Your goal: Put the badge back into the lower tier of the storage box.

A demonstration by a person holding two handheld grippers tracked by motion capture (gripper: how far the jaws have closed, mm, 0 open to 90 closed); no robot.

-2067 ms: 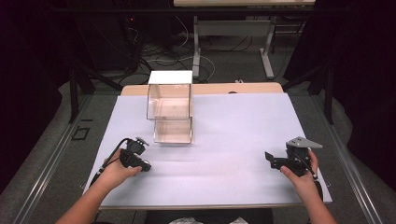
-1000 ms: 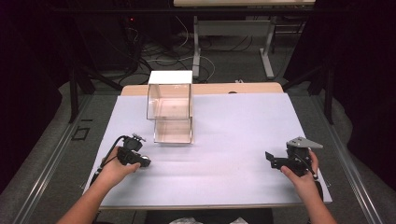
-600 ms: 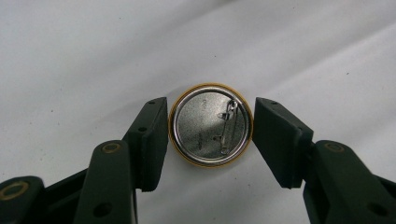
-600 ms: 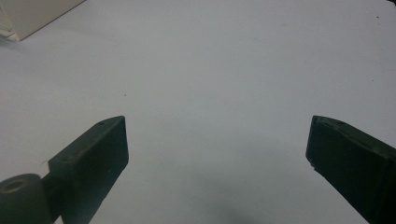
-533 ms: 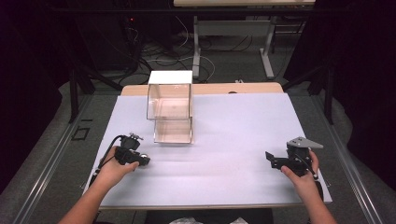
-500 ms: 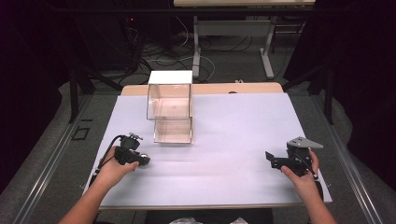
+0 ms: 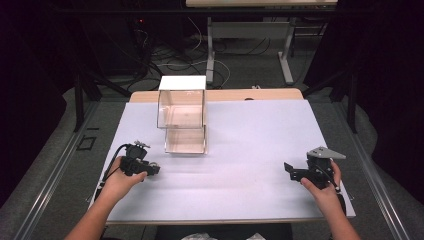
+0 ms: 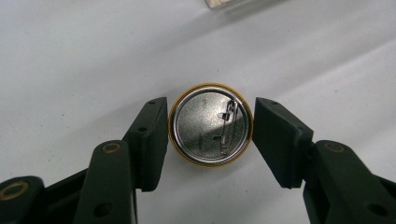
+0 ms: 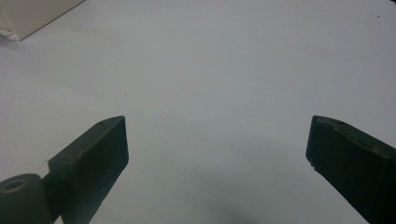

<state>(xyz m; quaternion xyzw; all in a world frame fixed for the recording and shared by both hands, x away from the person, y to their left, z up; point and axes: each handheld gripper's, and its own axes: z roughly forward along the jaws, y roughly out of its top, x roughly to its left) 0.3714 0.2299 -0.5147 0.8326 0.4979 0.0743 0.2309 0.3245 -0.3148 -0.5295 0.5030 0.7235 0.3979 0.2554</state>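
Two hand-held grippers work over a white table cover (image 7: pixel 240 145), on which a clear plastic box (image 7: pixel 182 120) serves as the landmark. The left gripper (image 8: pixel 210 126), seen in the high view (image 7: pixel 150 169) just in front of the box and toward its left corner, is closed on a round pin badge (image 8: pixel 211 124); the badge lies face down between the two black jaws, its silver back and safety-pin clasp upward and a thin gold rim around its edge. Both pads meet that rim, one on each side, and the badge rests flat on the cover, near the front edge of the box, a corner of which appears at the top of the left gripper view. The right gripper (image 7: pixel 292 172) sits well apart from the box, toward the near right of the cover; in the right gripper view (image 9: pixel 217 140) its jaws stand wide with bare white cover between them.
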